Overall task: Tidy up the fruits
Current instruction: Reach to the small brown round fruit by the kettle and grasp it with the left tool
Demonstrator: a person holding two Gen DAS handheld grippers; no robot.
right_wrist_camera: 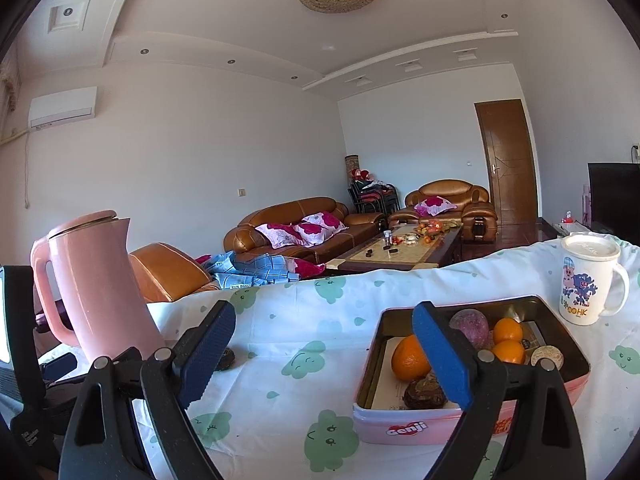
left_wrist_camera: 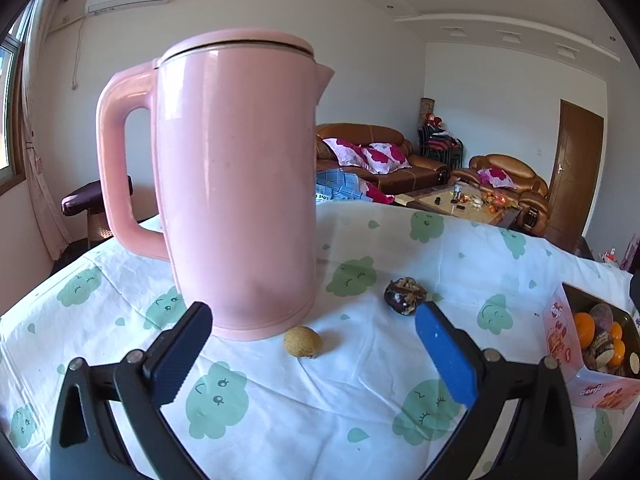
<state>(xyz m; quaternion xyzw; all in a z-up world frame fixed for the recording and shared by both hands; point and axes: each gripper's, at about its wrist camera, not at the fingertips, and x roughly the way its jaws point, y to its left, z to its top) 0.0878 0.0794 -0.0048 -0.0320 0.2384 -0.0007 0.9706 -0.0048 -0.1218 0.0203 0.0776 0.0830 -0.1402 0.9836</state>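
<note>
A small tan round fruit (left_wrist_camera: pixel 303 342) lies on the tablecloth at the foot of the pink kettle (left_wrist_camera: pixel 236 184). To its right sits a dark date stuffed with walnut (left_wrist_camera: pixel 405 295). My left gripper (left_wrist_camera: pixel 313 314) is open, with the tan fruit just below the gap between its blue pads. At the right edge stands a pink Genji tin (left_wrist_camera: pixel 560 336). In the right wrist view this tin (right_wrist_camera: pixel 406 428) holds oranges (right_wrist_camera: pixel 408 360), a purple fruit (right_wrist_camera: pixel 470 322) and a dark date (right_wrist_camera: pixel 424 394). My right gripper (right_wrist_camera: pixel 325 310) is open and empty over the tin's left rim.
A white cartoon mug (right_wrist_camera: pixel 588 280) with a lid stands right of the tin. The kettle (right_wrist_camera: pixel 96 280) stands at the left, with a dark fruit (right_wrist_camera: pixel 227 360) half hidden behind my finger. The white cloth with green prints (right_wrist_camera: pixel 300 400) covers the table, whose far edge drops toward sofas.
</note>
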